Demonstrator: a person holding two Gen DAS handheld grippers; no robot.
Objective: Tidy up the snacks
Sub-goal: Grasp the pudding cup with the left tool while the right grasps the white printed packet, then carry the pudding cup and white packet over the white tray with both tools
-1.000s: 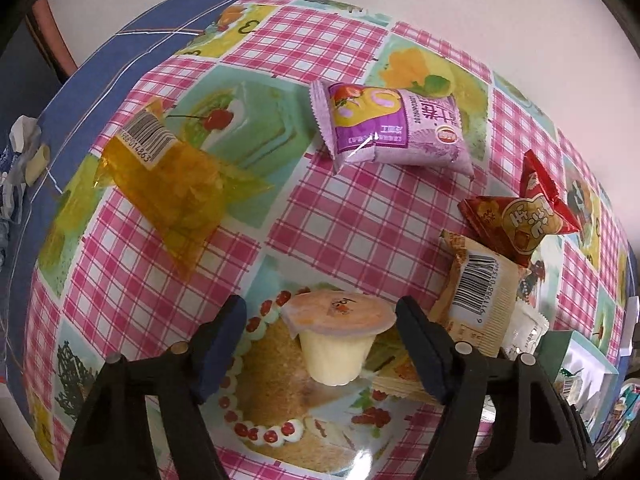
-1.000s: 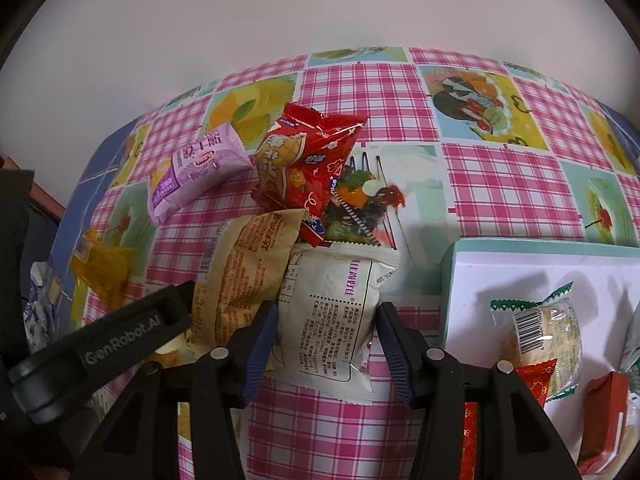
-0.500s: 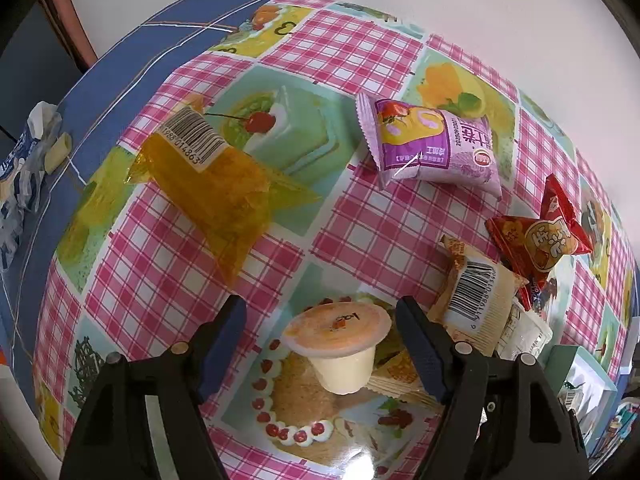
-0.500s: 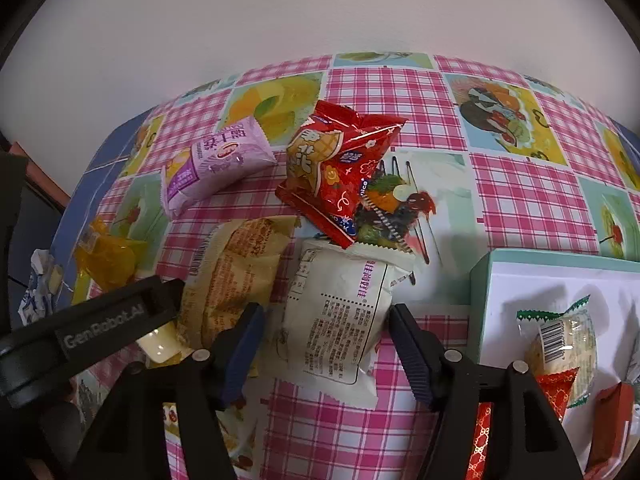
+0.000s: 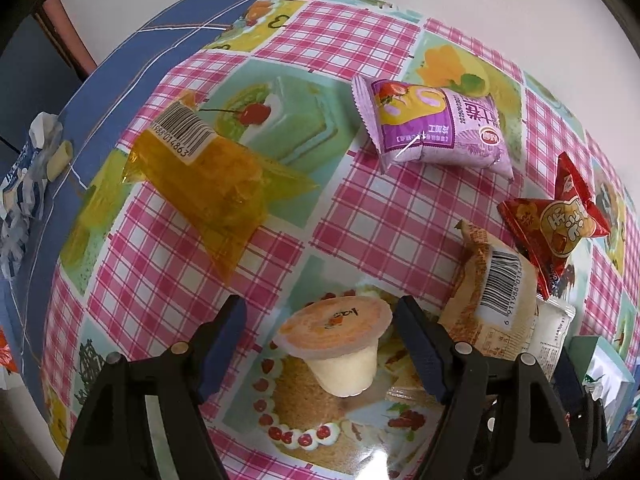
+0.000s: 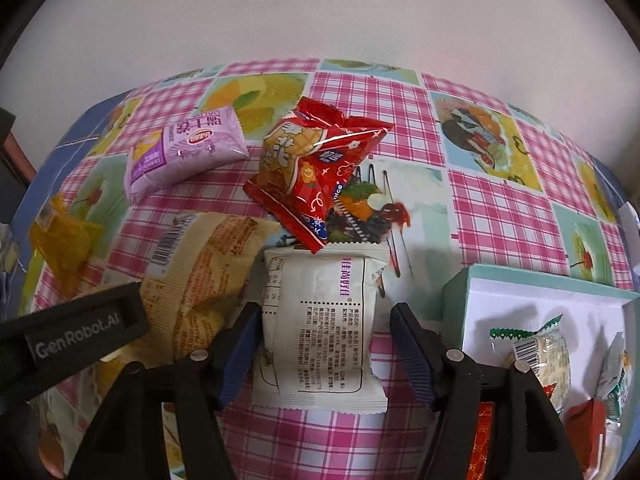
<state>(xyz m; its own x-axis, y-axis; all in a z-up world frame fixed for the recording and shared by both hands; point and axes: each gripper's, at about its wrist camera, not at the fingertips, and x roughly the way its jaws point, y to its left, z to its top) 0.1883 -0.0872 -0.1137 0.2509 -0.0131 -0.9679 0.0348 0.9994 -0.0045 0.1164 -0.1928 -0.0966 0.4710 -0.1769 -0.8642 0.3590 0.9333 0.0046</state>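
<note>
Nearest, my left gripper [image 5: 320,344] is spread around the pudding cup [image 5: 338,346] and my right gripper [image 6: 324,340] spread around the white packet [image 6: 320,328], neither pinching yet. A few snacks already lie in the teal box [image 6: 456,300] at right, cut off by the frame. Farther out, I judge the tan packet [image 6: 200,276], red bag [image 6: 312,168], purple pouch [image 5: 436,128] and yellow pouch [image 5: 212,184] remain on the checked tablecloth [image 5: 360,208].

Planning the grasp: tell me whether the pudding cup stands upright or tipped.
Upright: the pudding cup rests on its narrow base, sealed lid facing up.
</note>
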